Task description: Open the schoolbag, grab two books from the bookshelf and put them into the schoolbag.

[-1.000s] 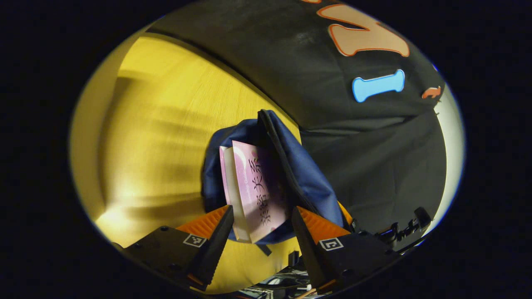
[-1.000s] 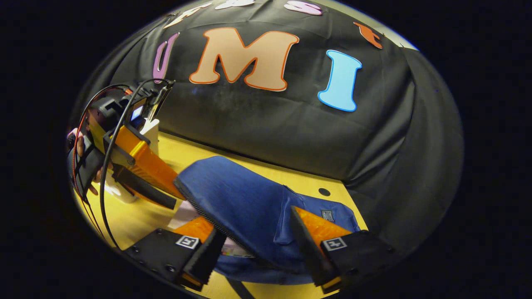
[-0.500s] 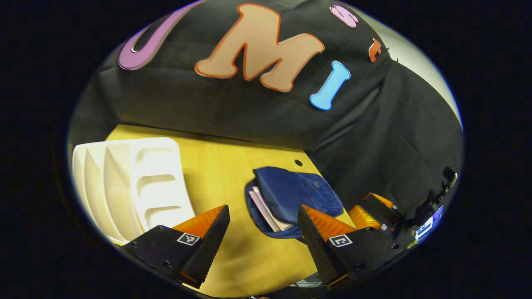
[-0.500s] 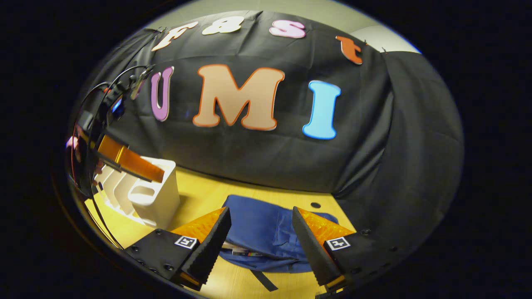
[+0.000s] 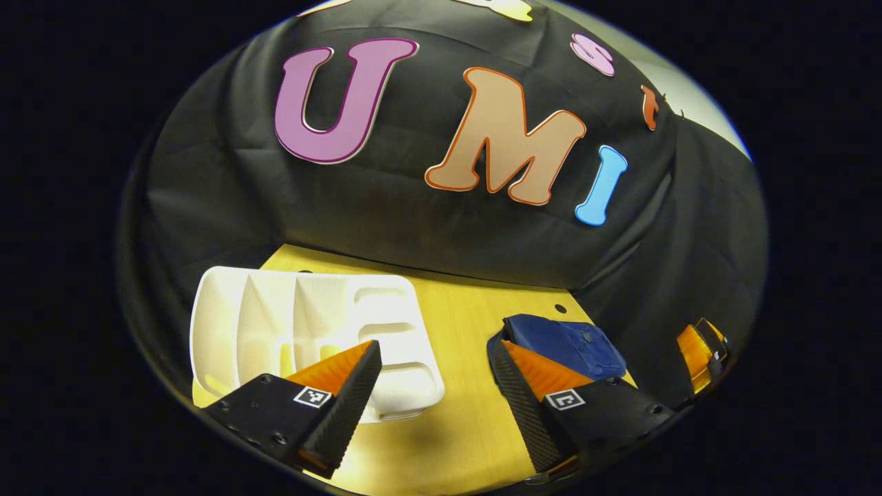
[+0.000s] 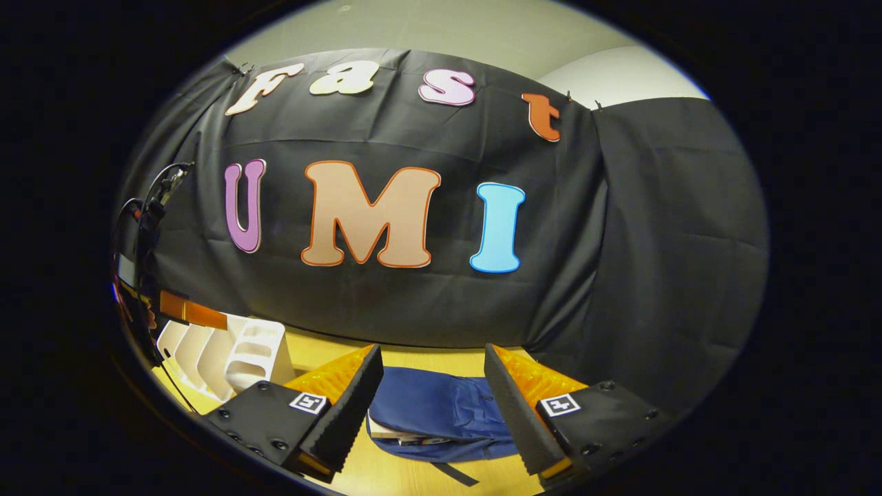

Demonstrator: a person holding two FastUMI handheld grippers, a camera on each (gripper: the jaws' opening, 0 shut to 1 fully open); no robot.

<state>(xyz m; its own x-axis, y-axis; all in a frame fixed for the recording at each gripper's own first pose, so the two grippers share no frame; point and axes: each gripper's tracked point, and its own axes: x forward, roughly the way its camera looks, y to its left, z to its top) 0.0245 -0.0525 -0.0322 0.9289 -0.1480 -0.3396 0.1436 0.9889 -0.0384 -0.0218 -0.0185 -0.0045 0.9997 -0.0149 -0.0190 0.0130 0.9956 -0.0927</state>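
While bag (image 6: 441, 413) lies lower centre on table (image 5: 455, 331) — both grippers (image 5: 435, 393) (image 6: 433, 403) wide, empty; rack (image 5: 303, 331) lower left.

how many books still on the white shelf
0 visible. The white bookshelf shows bare slots; book edges peek from the blue schoolbag on the table. Some slots are partly hidden behind the left gripper.

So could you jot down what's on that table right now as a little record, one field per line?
table: yellow wooden tabletop
bag: dark blue fabric schoolbag, lying flat, book edges showing at its opening
rack: white plastic bookshelf with slanted dividers, slots look empty
left gripper: open, holding nothing, above the table
right gripper: open, holding nothing, facing the schoolbag
task state: books appear to be in the bag
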